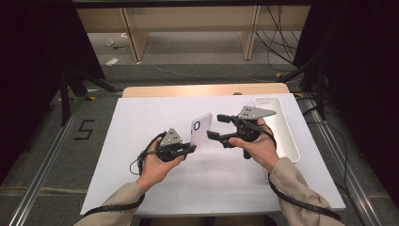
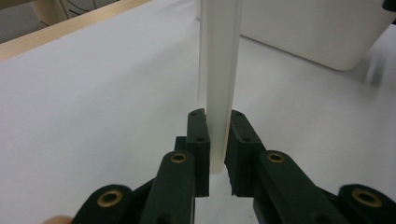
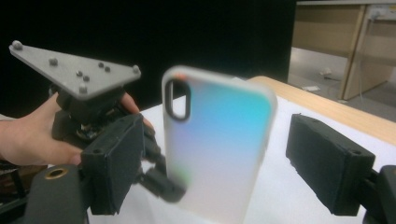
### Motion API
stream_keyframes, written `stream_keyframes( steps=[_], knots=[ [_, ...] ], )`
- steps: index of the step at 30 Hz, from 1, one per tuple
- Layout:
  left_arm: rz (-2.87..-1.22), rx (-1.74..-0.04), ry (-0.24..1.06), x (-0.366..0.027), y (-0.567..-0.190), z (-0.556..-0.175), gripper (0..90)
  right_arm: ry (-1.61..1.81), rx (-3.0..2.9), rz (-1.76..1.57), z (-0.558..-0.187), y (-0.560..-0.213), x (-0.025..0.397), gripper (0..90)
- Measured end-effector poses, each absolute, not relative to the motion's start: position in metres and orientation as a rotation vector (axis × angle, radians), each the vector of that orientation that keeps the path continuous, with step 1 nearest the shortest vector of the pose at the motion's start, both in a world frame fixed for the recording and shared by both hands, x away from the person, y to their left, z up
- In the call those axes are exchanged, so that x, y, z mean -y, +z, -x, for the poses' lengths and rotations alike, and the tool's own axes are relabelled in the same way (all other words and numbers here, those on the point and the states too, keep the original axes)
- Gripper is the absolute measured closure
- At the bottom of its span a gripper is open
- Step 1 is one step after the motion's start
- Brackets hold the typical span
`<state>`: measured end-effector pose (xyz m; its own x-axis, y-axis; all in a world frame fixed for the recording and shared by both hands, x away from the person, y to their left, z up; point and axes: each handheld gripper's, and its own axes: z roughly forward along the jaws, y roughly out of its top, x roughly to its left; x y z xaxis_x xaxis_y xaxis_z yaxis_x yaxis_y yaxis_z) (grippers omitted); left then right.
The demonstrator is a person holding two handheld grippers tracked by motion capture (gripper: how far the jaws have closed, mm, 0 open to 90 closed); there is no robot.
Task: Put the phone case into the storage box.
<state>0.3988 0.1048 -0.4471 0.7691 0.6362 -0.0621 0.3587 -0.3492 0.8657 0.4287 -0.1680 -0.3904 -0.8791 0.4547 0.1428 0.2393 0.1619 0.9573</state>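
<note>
Nearest the high camera, two beige sleeves are seen rising from the near edge of a white table [image 1: 141,117]. In the person's left hand, the left gripper [image 1: 190,148] is clamped on the lower end of a translucent phone case [image 1: 201,130]; in the left gripper view its jaws are pressed against both faces of the case's thin edge [image 2: 218,93]. The case is held upright above the middle of the table, with its camera cut-out at the top. Just to its right, the right gripper [image 1: 217,127] is held with its jaws spread wide and nothing between them; in the right gripper view the case [image 3: 217,154] is framed between its two black pads without being touched. A long white tray [image 1: 282,129] is set along the right side of the table, well apart from both grippers.
</note>
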Motion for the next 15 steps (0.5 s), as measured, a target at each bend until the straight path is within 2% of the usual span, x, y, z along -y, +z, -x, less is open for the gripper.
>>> stream_keyframes(
  steps=[15],
  knots=[
    [-1.917,-0.888,0.418,-0.111,-0.447,-0.405,80.8,1.77,-2.13,-0.799,-0.421,-0.395,0.175,15.5]
  ],
)
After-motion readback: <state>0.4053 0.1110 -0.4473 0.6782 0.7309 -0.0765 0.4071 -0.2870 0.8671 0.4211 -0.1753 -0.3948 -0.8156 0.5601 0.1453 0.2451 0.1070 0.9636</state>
